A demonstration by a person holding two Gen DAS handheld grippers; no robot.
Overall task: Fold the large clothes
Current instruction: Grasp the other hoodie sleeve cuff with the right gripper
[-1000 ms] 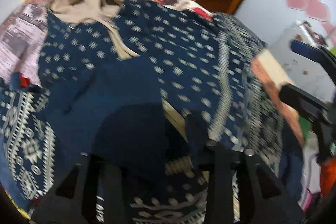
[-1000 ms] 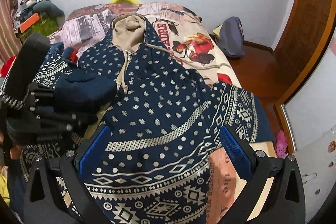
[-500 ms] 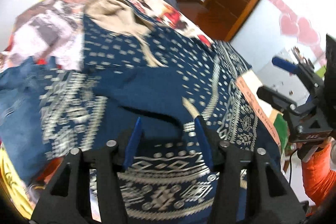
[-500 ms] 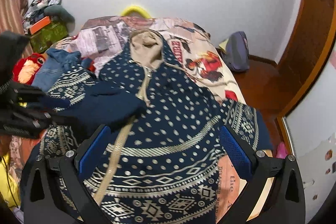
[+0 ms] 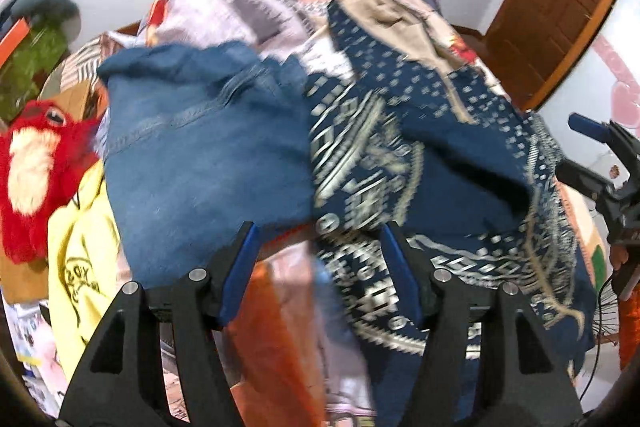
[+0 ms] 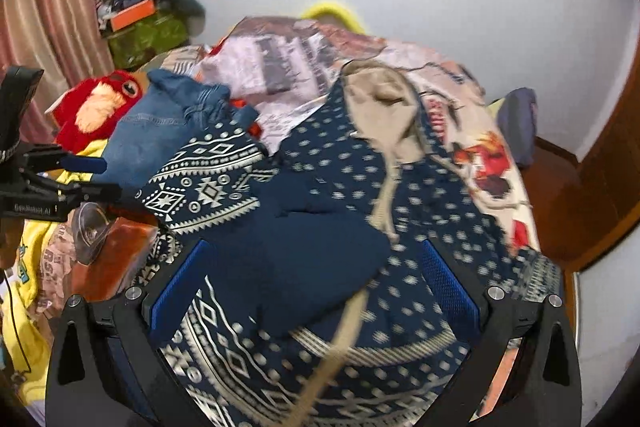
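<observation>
1. Since a second ago, the left gripper point(image 5: 320, 267) has let go of the dark sleeve and is pulling away toward the left edge of the bed point(image 6: 288, 67); its jaws have just been opening and nothing is sitting between them now, only the bed edge and blurred cloth below.
2. The right gripper point(image 6: 316, 279) is hovering over the lower half of the hoodie point(image 6: 440, 227) with its jaws standing wide apart and gripping nothing.
3. The hoodie, navy with pale dots and patterned bands, is lying face up across the bed, its tan-lined hood point(image 6: 380, 99) pointing at the far wall. The left sleeve point(image 6: 288, 251) is lying folded over the chest, its plain dark end resting near the zipper.
4. Jeans point(image 5: 200, 147), a red plush toy point(image 5: 36, 163) and a yellow shirt point(image 5: 84, 259) are crowding the left side of the bed, just beside the folded shoulder.
5. Judging by this, the other sleeve is coming next: the right gripper should be pinching it near the cuff, lifting it only slightly, and laying it flat across the first.
6. The folded sleeve is looking bunched, so smoothing it first would keep the stack even; dragging cloth could undo the fold.
</observation>
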